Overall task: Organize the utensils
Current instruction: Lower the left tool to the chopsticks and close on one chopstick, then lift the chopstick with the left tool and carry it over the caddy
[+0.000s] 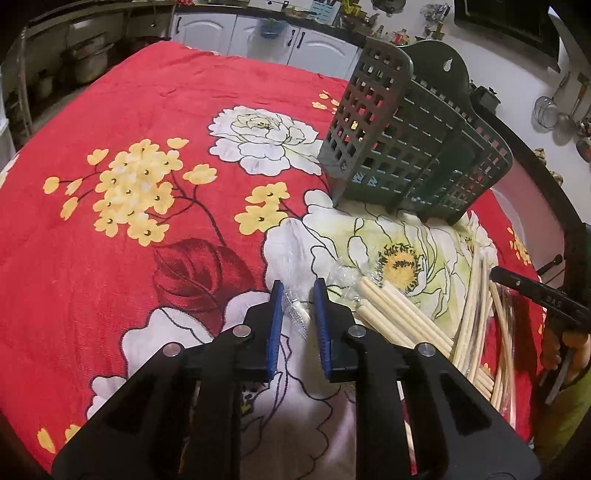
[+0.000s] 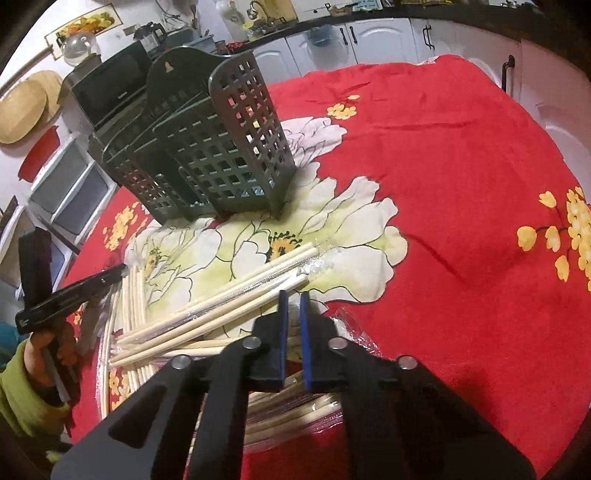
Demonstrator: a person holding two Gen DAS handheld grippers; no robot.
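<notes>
A dark green lattice utensil holder [image 1: 402, 147] stands upright on the red floral cloth; it also shows in the right wrist view [image 2: 207, 155]. Pale wooden chopsticks [image 1: 402, 317], some in clear wrappers, lie in a loose pile in front of it, and show in the right wrist view [image 2: 221, 302]. My left gripper [image 1: 298, 291] hovers low, slightly open, with a clear plastic wrapper between its jaws. My right gripper [image 2: 293, 301] is over the near chopsticks, its jaws almost closed with a narrow gap; I cannot see anything gripped.
The red floral cloth [image 1: 129, 122] covers the whole table. The other gripper and the hand holding it show at the right edge [image 1: 546, 295] and at the left edge [image 2: 55, 299]. White kitchen cabinets [image 1: 221, 33] and a microwave [image 2: 110, 85] stand behind.
</notes>
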